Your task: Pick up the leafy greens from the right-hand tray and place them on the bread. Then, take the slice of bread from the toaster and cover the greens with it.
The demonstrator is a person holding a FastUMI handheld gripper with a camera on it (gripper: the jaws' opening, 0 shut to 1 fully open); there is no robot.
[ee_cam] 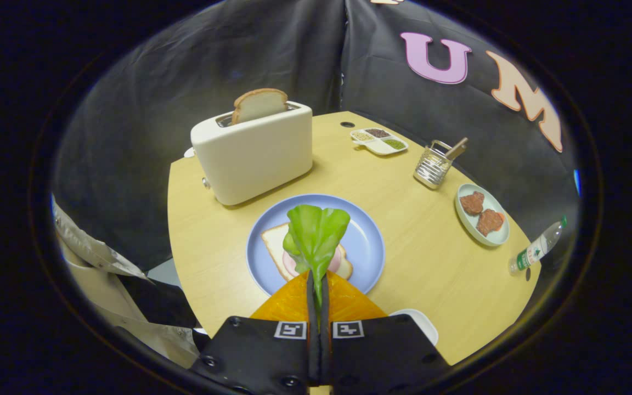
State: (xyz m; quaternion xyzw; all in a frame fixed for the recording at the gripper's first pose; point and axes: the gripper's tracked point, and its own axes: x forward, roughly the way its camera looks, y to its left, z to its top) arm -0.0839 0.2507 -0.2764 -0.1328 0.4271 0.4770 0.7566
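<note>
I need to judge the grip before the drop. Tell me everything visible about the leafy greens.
The leafy greens are one bright green, glossy, plastic-looking leaf with a ruffled top and paler midrib. Its stem end is pinched between the shut fingers of the gripper, and the leaf stands up ahead of them. It shows in front of the bread on the blue plate; whether it touches them cannot be told.

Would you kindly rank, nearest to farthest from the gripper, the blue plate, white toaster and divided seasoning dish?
The gripper is shut on green leafy greens.
1. Round blue plate, just ahead of the fingers.
2. White toaster, beyond it.
3. Divided white seasoning dish, farthest.
</note>
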